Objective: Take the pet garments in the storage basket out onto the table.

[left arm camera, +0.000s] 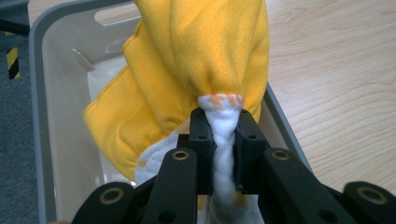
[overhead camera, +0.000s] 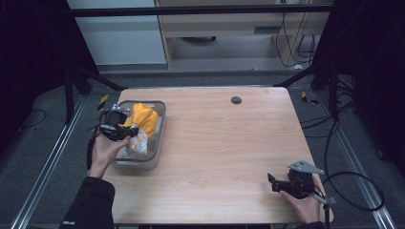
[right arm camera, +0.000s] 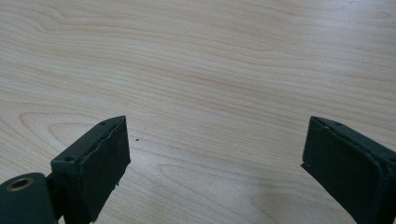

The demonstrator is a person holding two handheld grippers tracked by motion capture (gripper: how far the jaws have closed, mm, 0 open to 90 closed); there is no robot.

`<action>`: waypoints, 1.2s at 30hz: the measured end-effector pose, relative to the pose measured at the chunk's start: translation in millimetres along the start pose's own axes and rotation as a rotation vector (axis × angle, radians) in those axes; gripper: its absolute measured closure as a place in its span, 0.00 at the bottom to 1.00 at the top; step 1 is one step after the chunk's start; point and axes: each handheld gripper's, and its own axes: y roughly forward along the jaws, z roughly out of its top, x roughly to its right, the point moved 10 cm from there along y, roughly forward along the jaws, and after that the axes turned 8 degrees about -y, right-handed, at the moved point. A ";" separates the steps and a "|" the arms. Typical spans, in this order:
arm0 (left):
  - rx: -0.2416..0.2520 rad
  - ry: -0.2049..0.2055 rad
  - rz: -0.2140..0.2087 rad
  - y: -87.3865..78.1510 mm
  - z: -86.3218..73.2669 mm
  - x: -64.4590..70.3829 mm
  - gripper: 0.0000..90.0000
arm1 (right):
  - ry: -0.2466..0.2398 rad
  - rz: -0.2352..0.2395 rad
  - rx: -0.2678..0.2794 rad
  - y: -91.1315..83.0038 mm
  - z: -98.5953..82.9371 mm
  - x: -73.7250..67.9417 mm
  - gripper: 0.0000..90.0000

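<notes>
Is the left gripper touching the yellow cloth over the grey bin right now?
Touching. The left gripper view shows the left gripper with its jaws pinched shut on a bunched white fold of the yellow cloth, above the grey bin.

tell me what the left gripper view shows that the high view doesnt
Left gripper view alone: the left gripper has its jaws shut on a white fold of the yellow cloth, bunched just above the pinch. High view alone: the right gripper resting near the table's front right corner, away from the work, and a dark round spot near the far edge. Both: the cloth hanging over the grey bin on the wooden table.
</notes>
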 end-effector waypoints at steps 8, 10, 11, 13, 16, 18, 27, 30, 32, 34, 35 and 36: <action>0.016 0.011 -0.009 -8.1 4.1 4.0 0.89 | 0.000 0.000 0.000 -0.1 0.1 -0.6 0.08; 0.015 0.013 -0.010 -10.8 5.1 5.0 0.89 | -0.001 0.000 0.001 -0.2 0.2 -0.5 0.08; 0.016 0.017 -0.011 -11.8 5.5 5.3 0.89 | -0.001 0.001 0.001 0.0 0.1 -0.5 0.08; 0.014 0.021 -0.011 -14.2 6.1 6.4 0.89 | -0.001 0.001 0.001 0.0 0.1 -0.6 0.08; 0.012 0.032 -0.013 -17.5 6.5 9.1 0.89 | 0.005 0.003 -0.001 -0.5 0.2 -1.1 0.08; 0.013 0.036 -0.019 -19.7 6.8 11.0 0.89 | 0.004 0.003 -0.001 -0.5 0.2 -1.1 0.08; 0.019 0.070 -0.041 -32.1 7.7 19.5 0.89 | 0.003 0.002 0.000 -0.6 0.5 -1.2 0.08; 0.018 0.083 -0.046 -35.1 8.1 22.9 0.89 | -0.003 -0.001 0.003 -0.4 0.6 -0.5 0.08; 0.021 0.089 -0.047 -37.3 8.7 25.5 0.89 | -0.003 -0.002 0.003 -0.4 0.6 -0.3 0.08; 0.022 0.098 -0.057 -40.4 9.6 28.9 0.89 | -0.003 -0.002 0.004 -0.4 0.7 -0.4 0.08; 0.021 0.099 -0.063 -41.5 9.6 31.2 0.89 | -0.002 -0.001 0.004 -0.4 0.8 -0.6 0.08; 0.020 0.102 -0.066 -42.2 9.5 32.7 0.89 | -0.003 -0.001 0.003 -0.4 0.7 -0.5 0.08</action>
